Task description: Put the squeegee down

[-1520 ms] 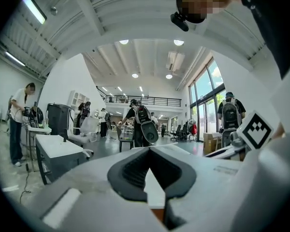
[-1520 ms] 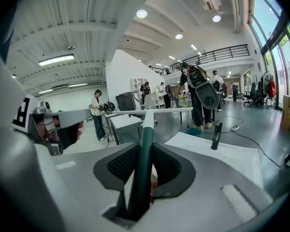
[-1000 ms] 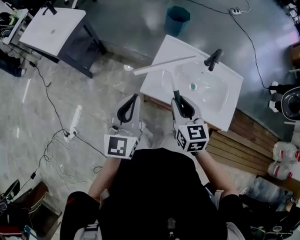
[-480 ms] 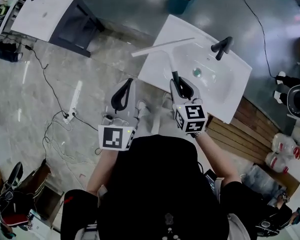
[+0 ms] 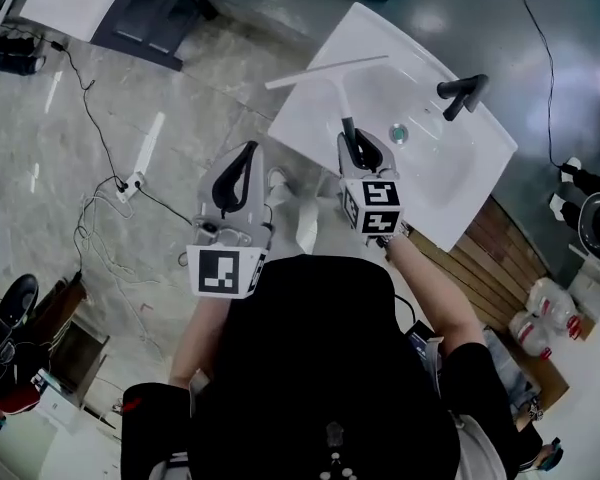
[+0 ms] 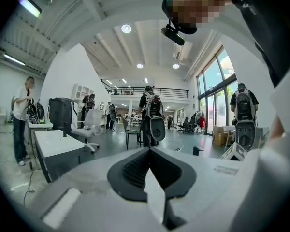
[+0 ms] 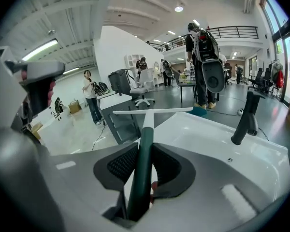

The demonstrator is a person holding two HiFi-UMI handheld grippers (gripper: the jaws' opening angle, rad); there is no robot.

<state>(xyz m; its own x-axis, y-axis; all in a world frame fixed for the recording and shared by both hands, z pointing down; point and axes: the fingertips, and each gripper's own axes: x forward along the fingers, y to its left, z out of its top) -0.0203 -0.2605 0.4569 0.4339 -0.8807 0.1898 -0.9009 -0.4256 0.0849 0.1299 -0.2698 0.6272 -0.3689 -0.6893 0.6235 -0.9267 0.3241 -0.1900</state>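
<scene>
Over the near left corner of the sink [image 5: 450, 203], the squeegee [image 5: 332, 80] is held in the right gripper [image 5: 355, 146]; it is T-shaped, with a dark, smooth, round grip, a pale shaft and a long, thin, straight white blade; the blade runs crosswise, one end out past the sink's left edge and the other over the basin; whether the blade touches the sink cannot be told. In the right gripper view the squeegee [image 7: 146, 124] runs straight out along the gripper [image 7: 145, 151]; the black ribbed pads are clamped on the dark grip from both sides. The sink is a white, glossy, rectangular slab with a shallow rounded bowl, a round drain [image 5: 399, 133] and a black angular faucet [image 5: 462, 93] at its far side. The right gripper is angled downward toward the sink; the marker cube faces up. The left gripper [image 5: 246, 154] is alongside, apart from the sink, above the polished marbled floor [image 5: 100, 198], pointing nearly level; in the left gripper view its jaws [image 6: 149, 151] meet at the tips with nothing between them.
</scene>
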